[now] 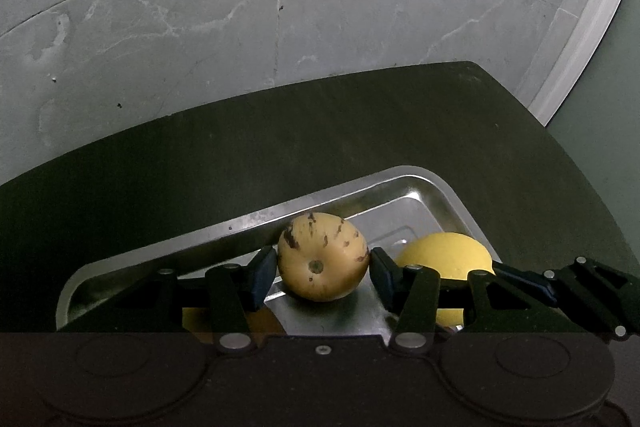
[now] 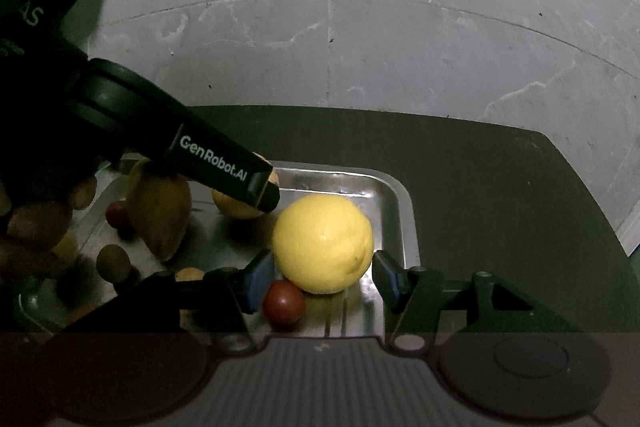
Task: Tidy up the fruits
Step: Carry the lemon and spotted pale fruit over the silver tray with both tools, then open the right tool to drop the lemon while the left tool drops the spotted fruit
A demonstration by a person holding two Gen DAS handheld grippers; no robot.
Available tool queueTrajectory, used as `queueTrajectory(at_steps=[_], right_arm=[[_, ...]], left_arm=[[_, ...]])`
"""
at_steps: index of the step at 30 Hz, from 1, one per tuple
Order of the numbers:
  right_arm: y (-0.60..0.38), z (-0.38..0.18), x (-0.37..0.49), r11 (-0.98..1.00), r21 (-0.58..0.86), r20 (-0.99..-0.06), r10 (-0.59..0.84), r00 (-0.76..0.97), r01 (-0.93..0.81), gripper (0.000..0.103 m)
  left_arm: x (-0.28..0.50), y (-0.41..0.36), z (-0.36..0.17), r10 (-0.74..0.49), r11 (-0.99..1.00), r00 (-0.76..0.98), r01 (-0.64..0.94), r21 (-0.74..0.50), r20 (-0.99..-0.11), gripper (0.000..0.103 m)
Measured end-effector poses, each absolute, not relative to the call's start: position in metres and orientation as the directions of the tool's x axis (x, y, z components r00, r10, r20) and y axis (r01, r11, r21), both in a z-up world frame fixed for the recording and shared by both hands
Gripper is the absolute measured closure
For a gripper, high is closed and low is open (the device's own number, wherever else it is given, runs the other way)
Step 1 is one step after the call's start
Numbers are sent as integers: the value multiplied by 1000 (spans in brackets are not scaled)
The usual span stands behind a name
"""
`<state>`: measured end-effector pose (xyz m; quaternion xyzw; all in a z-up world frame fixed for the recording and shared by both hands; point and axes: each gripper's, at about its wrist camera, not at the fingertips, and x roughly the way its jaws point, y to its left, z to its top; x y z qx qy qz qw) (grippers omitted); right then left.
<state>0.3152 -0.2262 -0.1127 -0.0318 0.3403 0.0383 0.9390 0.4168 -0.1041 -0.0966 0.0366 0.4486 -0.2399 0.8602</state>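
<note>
Straddling fruit over the metal tray (image 1: 248,227): left claw (image 1: 323,269) gripping speckled melon (image 1: 322,257), right claw (image 2: 323,275) parted around lemon (image 2: 323,243).

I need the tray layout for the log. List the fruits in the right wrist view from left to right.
Small red fruit at the back → green-brown oval fruit → large brownish fruit → tan round fruit under the left gripper → red round fruit in front → big yellow fruit. Shadowed pieces at far left omitted.
</note>
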Motion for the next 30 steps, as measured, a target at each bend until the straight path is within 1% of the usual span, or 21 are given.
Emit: queueTrajectory(at_steps=[4,7,8,13,21,29,30], right_arm=[[-225,-112,312,995,-31,-642,49,765,-90,43],[-225,-111,309,996,-30,-643,43,765,-81,42],[-225,-110,307,997,-31,-642,39,766,-76,39],[-226,-105,302,998,-31,-628,16,778,-46,33],[-226,-95,293,999,-35,-601,-30,798,12,21],[-226,-78,282,996,-22,-579,-80,811,82,7],[-226,-76,280,996,-23,-576,-85,813,88,6]], left_arm=[[415,-104,-96,-382,882,482,445,-155,-788,49],[412,-104,-94,-383,882,483,444,-157,-787,46],[411,-103,-93,-383,882,484,444,-157,-786,44],[408,-99,-89,-389,883,492,441,-162,-779,38],[401,-87,-76,-405,882,525,441,-167,-748,24],[391,-66,-60,-409,892,574,415,-179,-709,13],[389,-63,-58,-408,895,580,408,-182,-705,10]])
